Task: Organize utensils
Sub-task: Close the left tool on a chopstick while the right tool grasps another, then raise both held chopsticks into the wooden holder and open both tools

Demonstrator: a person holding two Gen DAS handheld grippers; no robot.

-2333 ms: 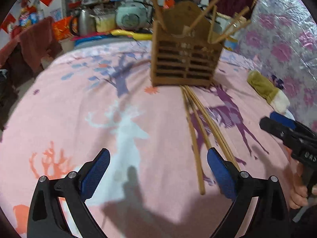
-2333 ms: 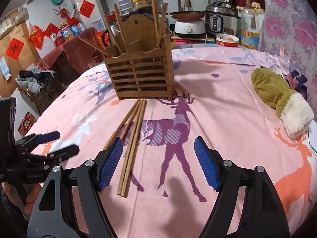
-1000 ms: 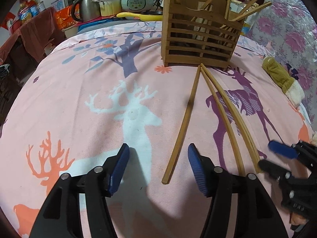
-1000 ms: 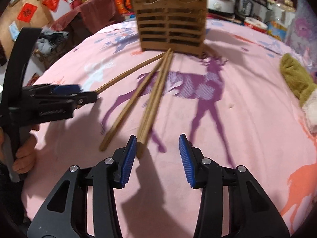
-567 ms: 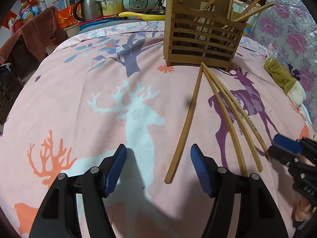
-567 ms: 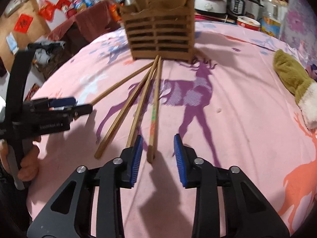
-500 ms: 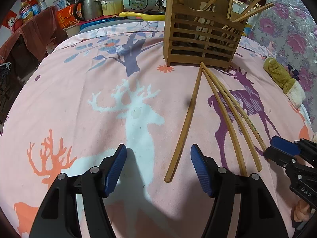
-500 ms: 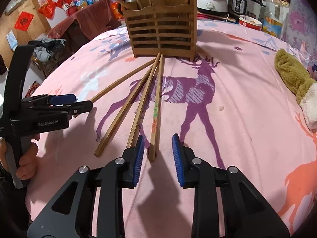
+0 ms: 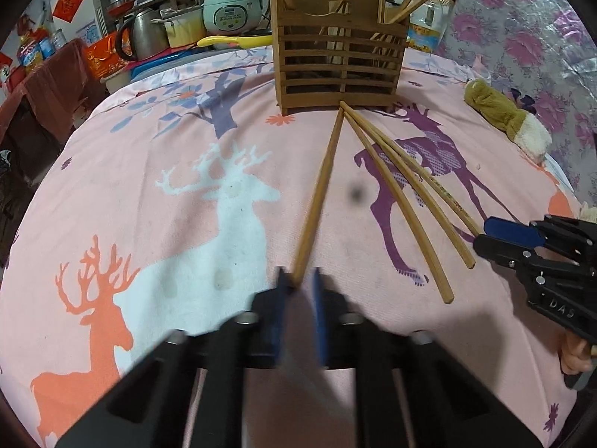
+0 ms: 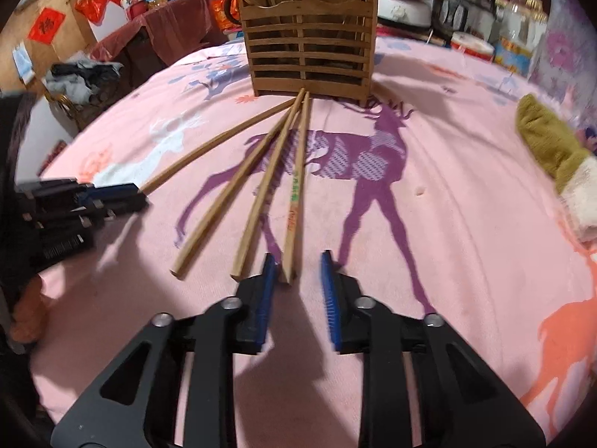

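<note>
Several wooden chopsticks fan out on the pink deer tablecloth from a slatted wooden holder [image 9: 337,67] that has more chopsticks standing in it. My left gripper [image 9: 298,283] has its blue jaws nearly closed around the near end of the leftmost chopstick [image 9: 317,194]; the view is blurred. My right gripper [image 10: 296,272] is partly open, its jaws on either side of the near end of the rightmost chopstick [image 10: 296,190], not clamped. The holder [image 10: 309,48] also shows in the right wrist view. Two more chopsticks [image 10: 231,194] lie between.
A green and white plush mitten [image 9: 503,119] lies at the table's right side. Kettle, rice cooker [image 9: 231,11] and bottles crowd the far edge behind the holder. The right gripper [image 9: 537,250] shows in the left view, the left gripper [image 10: 82,201] in the right view.
My left gripper has moved forward and closed from wide open onto the end of the leftmost chopstick. My right gripper has crept forward around the rightmost chopstick's end.
</note>
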